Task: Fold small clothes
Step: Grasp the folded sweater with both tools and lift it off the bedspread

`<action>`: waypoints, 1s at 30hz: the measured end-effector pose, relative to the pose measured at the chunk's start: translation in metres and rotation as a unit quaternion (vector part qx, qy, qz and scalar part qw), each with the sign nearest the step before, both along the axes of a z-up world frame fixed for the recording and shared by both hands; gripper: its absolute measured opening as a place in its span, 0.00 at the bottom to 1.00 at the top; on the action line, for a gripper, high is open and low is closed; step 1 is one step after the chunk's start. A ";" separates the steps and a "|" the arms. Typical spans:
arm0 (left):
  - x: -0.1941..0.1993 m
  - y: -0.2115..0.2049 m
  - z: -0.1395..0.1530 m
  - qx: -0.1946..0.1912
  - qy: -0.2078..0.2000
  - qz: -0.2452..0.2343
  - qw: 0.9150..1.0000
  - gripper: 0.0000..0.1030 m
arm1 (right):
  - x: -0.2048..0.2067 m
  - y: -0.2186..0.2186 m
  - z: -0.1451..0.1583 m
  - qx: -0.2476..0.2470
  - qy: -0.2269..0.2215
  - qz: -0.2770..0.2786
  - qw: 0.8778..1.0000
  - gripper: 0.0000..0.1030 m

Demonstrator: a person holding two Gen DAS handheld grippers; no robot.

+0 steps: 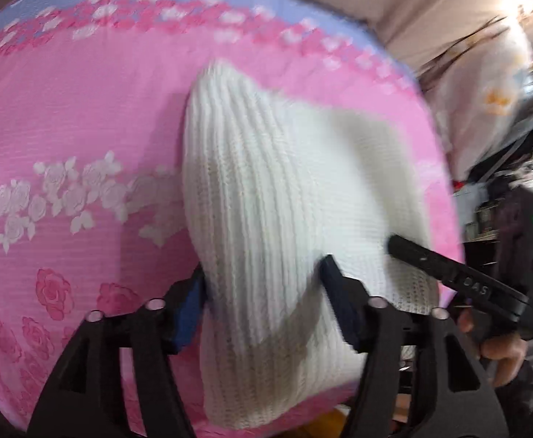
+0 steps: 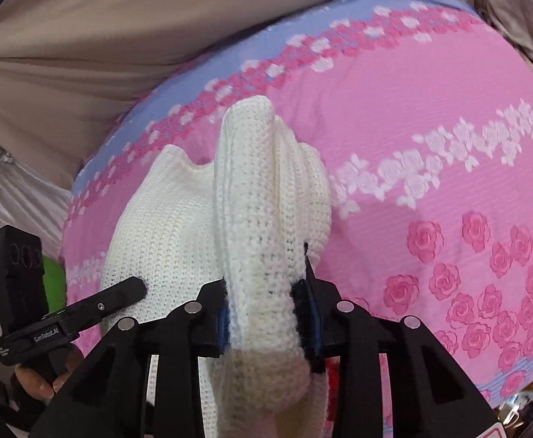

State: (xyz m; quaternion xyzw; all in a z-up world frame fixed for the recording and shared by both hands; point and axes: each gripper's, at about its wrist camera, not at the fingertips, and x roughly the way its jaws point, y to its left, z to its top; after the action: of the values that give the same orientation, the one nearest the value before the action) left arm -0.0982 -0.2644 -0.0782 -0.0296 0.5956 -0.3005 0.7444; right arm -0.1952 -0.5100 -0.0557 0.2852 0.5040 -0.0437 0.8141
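Observation:
A white knitted garment [image 1: 266,189] is lifted over the pink floral bedsheet [image 1: 65,116]. My left gripper [image 1: 263,299] is shut on a thick fold of its near edge, with the knit bulging between the blue pads. My right gripper [image 2: 266,292] is shut on another bunched edge of the same garment [image 2: 259,200]. Each gripper shows in the other's view: the right gripper [image 1: 449,273] at the garment's right side, the left gripper [image 2: 84,306] at its left side. The garment's lower part is hidden behind the fingers.
The sheet [image 2: 430,109] has a blue band and rose prints and covers a bed or table. Beige fabric [image 2: 84,36] hangs behind it. A person in a light top [image 1: 485,109] and cluttered shelves [image 1: 522,219] are at the right of the left wrist view.

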 end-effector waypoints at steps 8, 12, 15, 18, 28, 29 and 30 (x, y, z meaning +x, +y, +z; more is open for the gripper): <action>0.021 0.029 -0.034 -0.086 0.071 0.090 0.990 0.76 | 0.005 -0.004 -0.052 0.016 0.007 -0.010 1.000 0.74; 0.010 0.009 -0.008 -0.057 0.043 0.036 0.997 0.46 | 0.014 -0.008 -0.065 0.065 0.011 -0.032 0.997 0.56; 0.004 -0.004 0.031 -0.066 0.019 0.004 0.998 0.40 | 0.011 -0.007 -0.044 0.060 0.005 -0.040 0.997 0.41; -0.010 -0.006 0.083 -0.075 -0.029 -0.028 0.996 0.40 | 0.004 0.006 -0.005 0.032 -0.020 -0.030 0.999 0.39; -0.038 0.027 0.279 -0.193 -0.203 -0.083 0.956 0.41 | -0.044 0.028 0.193 -0.056 -0.212 -0.030 0.975 0.39; -0.040 0.032 0.297 -0.203 -0.226 -0.085 0.949 0.42 | -0.044 0.033 0.210 -0.064 -0.233 -0.029 0.970 0.39; -0.041 0.034 0.310 -0.207 -0.242 -0.086 0.944 0.42 | -0.044 0.037 0.230 -0.074 -0.258 -0.028 0.963 0.39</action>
State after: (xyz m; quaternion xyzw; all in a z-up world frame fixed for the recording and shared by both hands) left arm -0.1392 -0.2303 0.2314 -0.0579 0.3225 -0.4784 0.8147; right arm -0.2397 -0.4731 0.1746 0.2399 0.2643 -0.0281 0.9337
